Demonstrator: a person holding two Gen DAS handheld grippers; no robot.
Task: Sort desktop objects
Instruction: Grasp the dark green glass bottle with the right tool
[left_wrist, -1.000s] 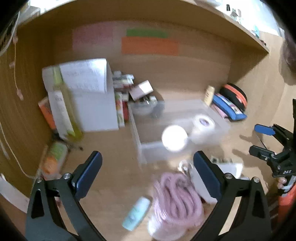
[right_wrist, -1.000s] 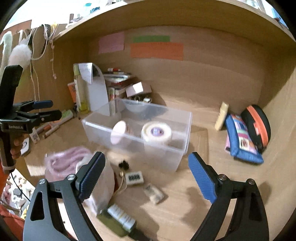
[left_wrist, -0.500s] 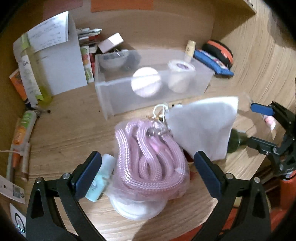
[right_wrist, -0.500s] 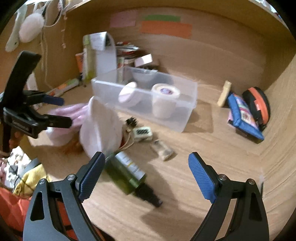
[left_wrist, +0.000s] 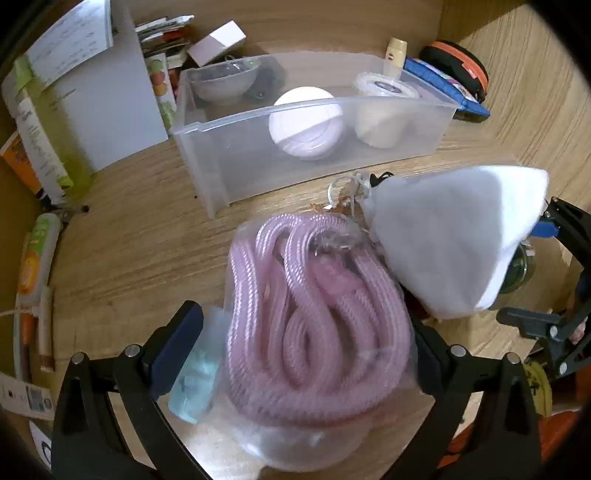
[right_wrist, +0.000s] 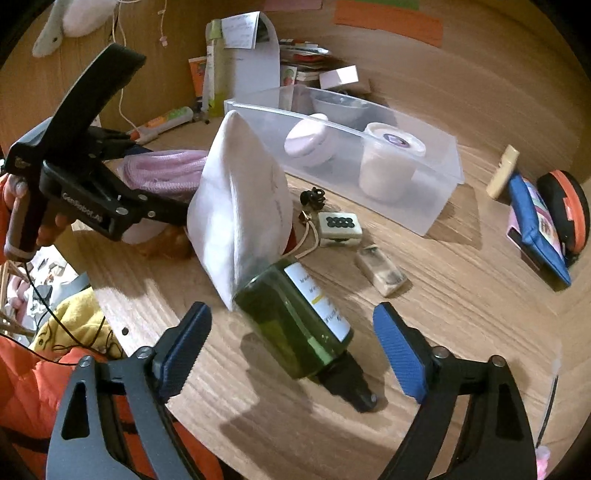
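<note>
A clear bag of pink rope (left_wrist: 317, 310) lies on the wooden desk between the open fingers of my left gripper (left_wrist: 306, 332); it also shows in the right wrist view (right_wrist: 166, 170). A white pouch (left_wrist: 454, 240) leans beside it, also in the right wrist view (right_wrist: 240, 206). A dark green bottle (right_wrist: 299, 321) lies on its side between the open fingers of my right gripper (right_wrist: 291, 343). A clear bin (left_wrist: 236, 155) holds a round white case (left_wrist: 306, 122), a lidded tub (left_wrist: 384, 107) and a bowl (left_wrist: 225, 81).
A small teal bottle (left_wrist: 195, 384) lies by my left finger. A mahjong-tile charm (right_wrist: 338, 223), a black clip (right_wrist: 314, 195) and a small wrapped packet (right_wrist: 382, 271) lie on the desk. A blue pouch (right_wrist: 535, 225) and an orange-black case (right_wrist: 565, 210) sit at the right. Boxes and tubes stand at the back left.
Both grippers moved down and forward. The left now straddles the pink rope bag. The right now straddles the green bottle. Both stay open.
</note>
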